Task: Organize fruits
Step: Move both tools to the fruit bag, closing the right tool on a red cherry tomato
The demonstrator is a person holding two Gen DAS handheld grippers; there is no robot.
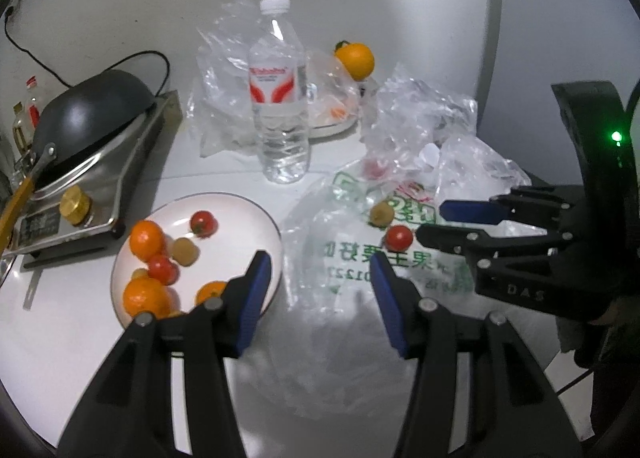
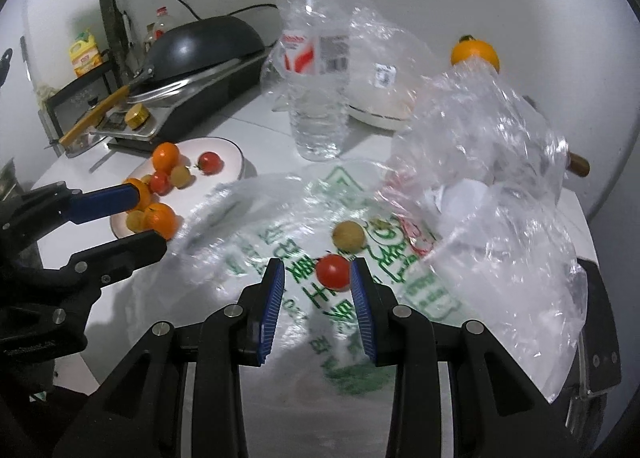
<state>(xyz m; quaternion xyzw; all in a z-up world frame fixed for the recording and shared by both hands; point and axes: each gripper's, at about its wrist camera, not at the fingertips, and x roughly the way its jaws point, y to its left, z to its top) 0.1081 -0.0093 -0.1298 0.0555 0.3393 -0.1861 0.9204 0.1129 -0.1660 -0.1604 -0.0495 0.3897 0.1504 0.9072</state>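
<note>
Blue-padded, our right tool (image 2: 317, 282) stands narrowly parted around a red tomato (image 2: 333, 271) on the printed plastic bag (image 2: 280, 242); our left tool (image 1: 320, 278) gapes empty near the fruit plate (image 1: 256, 214) on the white surface (image 1: 80, 338).

the left camera looks down over the white round plate of fruit (image 1: 256, 214) on the left. the right camera sits low, close to the clear printed plastic bag (image 2: 280, 218). both see the clear plastic water bottle (image 1: 280, 98) far back.
</note>
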